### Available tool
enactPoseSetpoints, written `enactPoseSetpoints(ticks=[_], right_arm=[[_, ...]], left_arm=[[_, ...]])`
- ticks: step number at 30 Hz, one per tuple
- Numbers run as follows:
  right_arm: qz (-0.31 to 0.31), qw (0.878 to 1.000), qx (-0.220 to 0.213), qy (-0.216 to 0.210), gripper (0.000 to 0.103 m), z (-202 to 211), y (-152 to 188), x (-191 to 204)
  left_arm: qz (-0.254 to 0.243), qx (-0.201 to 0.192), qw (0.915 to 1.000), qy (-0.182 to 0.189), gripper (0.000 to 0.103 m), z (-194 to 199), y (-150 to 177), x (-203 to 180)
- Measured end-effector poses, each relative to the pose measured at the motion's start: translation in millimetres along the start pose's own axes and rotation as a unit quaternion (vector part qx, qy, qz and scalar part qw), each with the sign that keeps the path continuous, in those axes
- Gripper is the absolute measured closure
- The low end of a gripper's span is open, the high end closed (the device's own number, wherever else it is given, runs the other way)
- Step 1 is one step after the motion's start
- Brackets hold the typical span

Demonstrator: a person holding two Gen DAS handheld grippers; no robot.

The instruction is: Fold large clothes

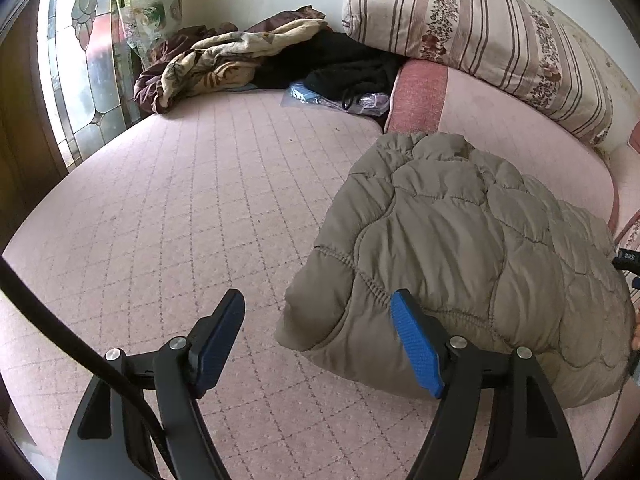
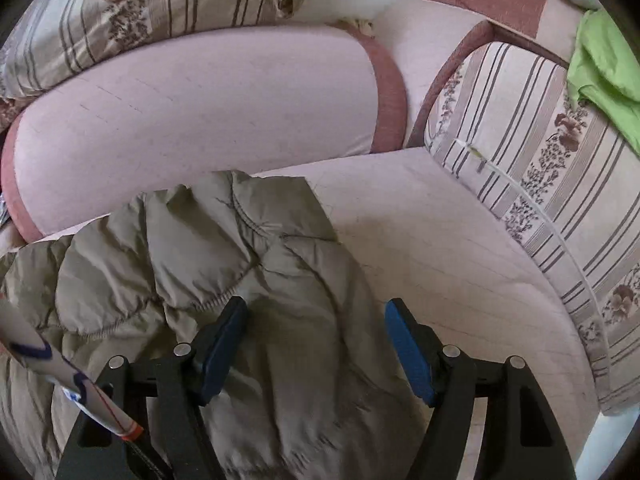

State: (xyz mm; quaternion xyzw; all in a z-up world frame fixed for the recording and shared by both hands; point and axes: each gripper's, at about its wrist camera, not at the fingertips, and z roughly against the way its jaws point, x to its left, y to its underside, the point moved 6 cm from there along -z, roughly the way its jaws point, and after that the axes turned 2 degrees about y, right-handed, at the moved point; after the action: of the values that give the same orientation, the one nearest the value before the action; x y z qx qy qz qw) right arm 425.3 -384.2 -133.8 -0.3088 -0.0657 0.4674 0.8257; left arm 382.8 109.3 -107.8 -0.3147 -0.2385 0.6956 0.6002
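Here the left gripper [image 1: 318, 340] stands wide open with nothing between its blue pads [image 1: 416, 352], hovering over the pink quilted mattress [image 1: 192, 200]. Its right finger overlaps the near-left edge of the olive quilted jacket [image 1: 472, 248]; whether it touches the fabric cannot be told. The left finger is well clear of the jacket, over bare mattress. The jacket lies in a folded, puffy bundle ahead and to the right of this gripper.

The right gripper [image 2: 316, 344] is also spread wide and holds nothing. It hangs directly above the jacket [image 2: 208, 264], whose crumpled fabric fills the gap between the fingers [image 2: 224, 340] and runs out to the left and forward. The right finger sits past the jacket's edge, over the pale mattress [image 2: 440, 264].

Beyond the jacket lies a pink bolster cushion [image 2: 200, 120], and behind it a striped floral pillow [image 1: 480, 36]. A second striped cushion [image 2: 540, 168] sits to the right with a green cloth [image 2: 604, 72] on it. At the far left corner of the bed are a crumpled patterned blanket [image 1: 224, 60] and dark clothes [image 1: 344, 64].
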Motion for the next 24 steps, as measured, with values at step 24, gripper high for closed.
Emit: enactPoseSetpoints(ticks=[24], right_arm=[[0.197, 0.968, -0.057, -0.147, 0.021, 157, 116, 229]], left_arm=[[0.058, -0.040, 0.9966, -0.043, 0.028, 23, -33, 61]])
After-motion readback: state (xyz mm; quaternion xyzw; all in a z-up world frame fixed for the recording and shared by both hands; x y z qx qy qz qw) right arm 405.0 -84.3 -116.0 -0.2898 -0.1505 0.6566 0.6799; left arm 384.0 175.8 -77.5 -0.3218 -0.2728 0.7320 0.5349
